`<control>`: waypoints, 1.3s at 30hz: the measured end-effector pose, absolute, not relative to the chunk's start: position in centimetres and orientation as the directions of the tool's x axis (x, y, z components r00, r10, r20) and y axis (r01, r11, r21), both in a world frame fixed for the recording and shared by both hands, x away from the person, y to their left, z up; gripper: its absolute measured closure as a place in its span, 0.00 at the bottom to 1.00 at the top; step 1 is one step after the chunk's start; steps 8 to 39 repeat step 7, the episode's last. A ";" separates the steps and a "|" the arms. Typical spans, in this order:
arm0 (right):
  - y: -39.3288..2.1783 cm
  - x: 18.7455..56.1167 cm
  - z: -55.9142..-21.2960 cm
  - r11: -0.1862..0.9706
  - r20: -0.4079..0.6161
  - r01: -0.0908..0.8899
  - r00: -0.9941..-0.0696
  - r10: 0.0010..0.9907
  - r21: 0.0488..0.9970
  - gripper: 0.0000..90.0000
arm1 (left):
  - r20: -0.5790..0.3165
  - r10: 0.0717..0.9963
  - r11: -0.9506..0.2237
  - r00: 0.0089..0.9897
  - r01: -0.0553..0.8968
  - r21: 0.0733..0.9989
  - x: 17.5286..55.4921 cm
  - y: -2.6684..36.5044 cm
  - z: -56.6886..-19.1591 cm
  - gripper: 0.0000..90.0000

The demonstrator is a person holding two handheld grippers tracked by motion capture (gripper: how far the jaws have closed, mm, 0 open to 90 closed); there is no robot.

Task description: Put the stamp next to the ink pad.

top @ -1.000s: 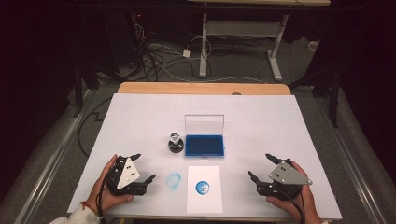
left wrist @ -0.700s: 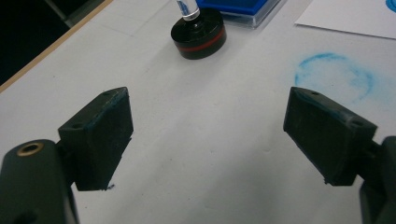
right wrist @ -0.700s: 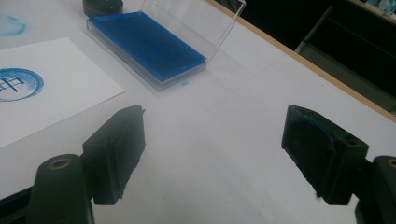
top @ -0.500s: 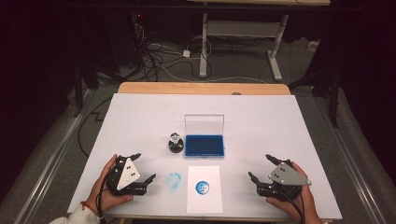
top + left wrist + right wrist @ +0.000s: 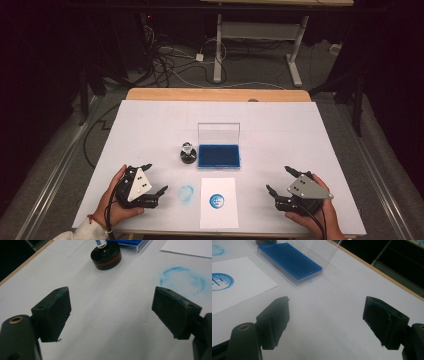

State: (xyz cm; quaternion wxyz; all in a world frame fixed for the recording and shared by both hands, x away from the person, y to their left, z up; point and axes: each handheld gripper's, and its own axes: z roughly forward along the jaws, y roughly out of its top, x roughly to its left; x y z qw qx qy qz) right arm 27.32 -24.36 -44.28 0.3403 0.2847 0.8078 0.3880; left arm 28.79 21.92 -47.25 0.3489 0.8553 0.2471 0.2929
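The left hand-held gripper (image 5: 149, 182) rests low at the near left of the tabletop (image 5: 280, 130), its jaws spread wide with nothing between them; in the left gripper view its pads (image 5: 53, 312) stand well apart over bare white surface. The right hand-held gripper (image 5: 280, 182) sits at the near right, jaws likewise parted and empty. Each is held by a hand (image 5: 112, 202) coming in from the near edge.

The tabletop is white, with a wooden strip along its far edge. Beyond it lies a dark room with cables (image 5: 170, 65) on the floor and the white legs of another table (image 5: 260, 30).

Between the grippers lies a white sheet of paper (image 5: 218, 216) bearing a round blue stamp mark (image 5: 216, 201); just left of it a faint blue ring (image 5: 186, 192) smudges the surface. Farther back sits an open clear case (image 5: 218, 135), its lid upright, holding a blue ink pad (image 5: 218, 156). Just beside its left stands a round black stamp (image 5: 187, 154) with a clear knob.
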 end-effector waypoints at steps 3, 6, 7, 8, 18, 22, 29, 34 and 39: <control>-24.4 27.4 -44.4 0.536 -0.324 0.203 -0.607 0.726 0.820 0.25 | 0.328 0.631 -0.629 0.703 0.217 0.746 28.9 21.9 -47.2 0.17; -24.4 27.5 -44.5 0.538 -0.317 0.215 -0.611 0.725 0.815 0.25 | 0.322 0.637 -0.622 0.700 0.220 0.751 29.0 21.9 -47.1 0.17; -24.4 27.5 -44.6 0.542 -0.319 0.216 -0.614 0.722 0.812 0.25 | 0.322 0.638 -0.621 0.699 0.221 0.752 29.1 21.9 -47.1 0.17; -24.4 27.5 -44.6 0.542 -0.319 0.216 -0.614 0.722 0.812 0.25 | 0.322 0.638 -0.621 0.699 0.221 0.752 29.1 21.9 -47.1 0.17; -24.4 27.5 -44.6 0.542 -0.319 0.216 -0.614 0.722 0.812 0.25 | 0.322 0.638 -0.621 0.699 0.221 0.752 29.1 21.9 -47.1 0.17; -24.4 27.5 -44.6 0.542 -0.319 0.216 -0.614 0.722 0.812 0.25 | 0.322 0.638 -0.621 0.699 0.221 0.752 29.1 21.9 -47.1 0.17; -24.4 27.5 -44.6 0.542 -0.319 0.216 -0.614 0.722 0.812 0.25 | 0.322 0.638 -0.621 0.699 0.221 0.752 29.1 21.9 -47.1 0.17; -24.4 27.5 -44.6 0.542 -0.319 0.216 -0.614 0.722 0.812 0.25 | 0.322 0.638 -0.621 0.699 0.221 0.752 29.1 21.9 -47.1 0.17; -24.4 27.5 -44.6 0.542 -0.319 0.216 -0.614 0.722 0.812 0.25 | 0.322 0.638 -0.621 0.699 0.221 0.752 29.1 21.9 -47.1 0.17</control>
